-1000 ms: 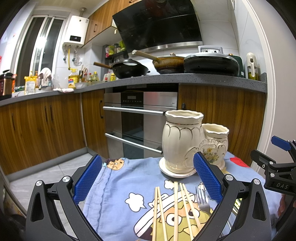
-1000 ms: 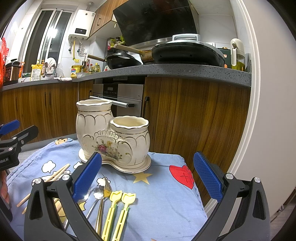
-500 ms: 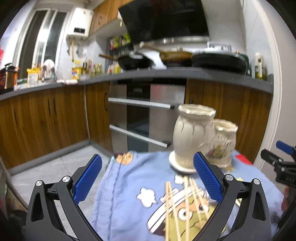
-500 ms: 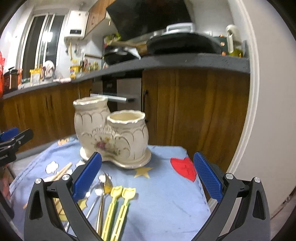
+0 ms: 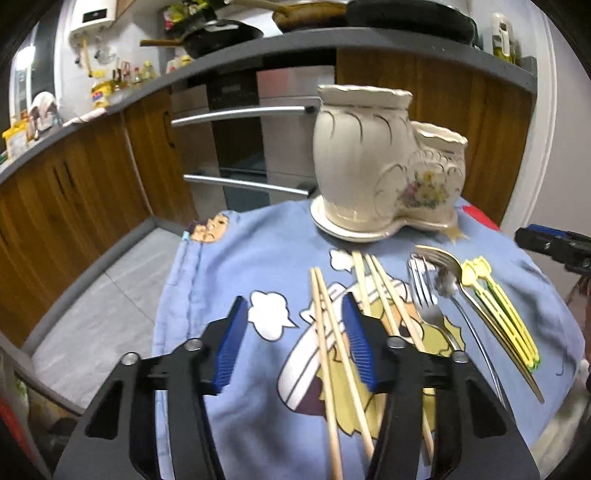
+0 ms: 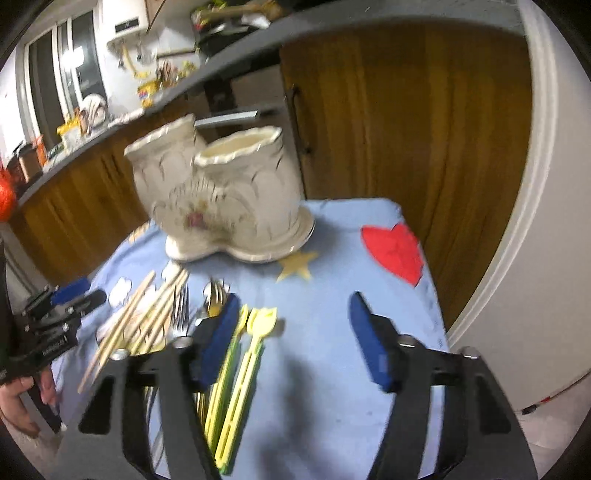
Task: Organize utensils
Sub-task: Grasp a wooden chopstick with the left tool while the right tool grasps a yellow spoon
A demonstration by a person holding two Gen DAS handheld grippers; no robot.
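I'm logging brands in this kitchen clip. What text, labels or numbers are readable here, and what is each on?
White lettering on the left claw body: too blurred to read. Its jaws have just been closing above the chopsticks, not gripping them.
Display on the water heater: too small to read.
Packets on the counter: labels blurred.

Left wrist view: two-pot utensil holder (image 5: 384, 173) at upper centre on the cloth-covered table (image 5: 229, 280). Below it, left to right: chopsticks (image 5: 332, 332), fork (image 5: 424, 295), spoons (image 5: 454, 280), plastic utensils (image 5: 498, 314). Cabinets (image 5: 74, 184) behind, upper left.
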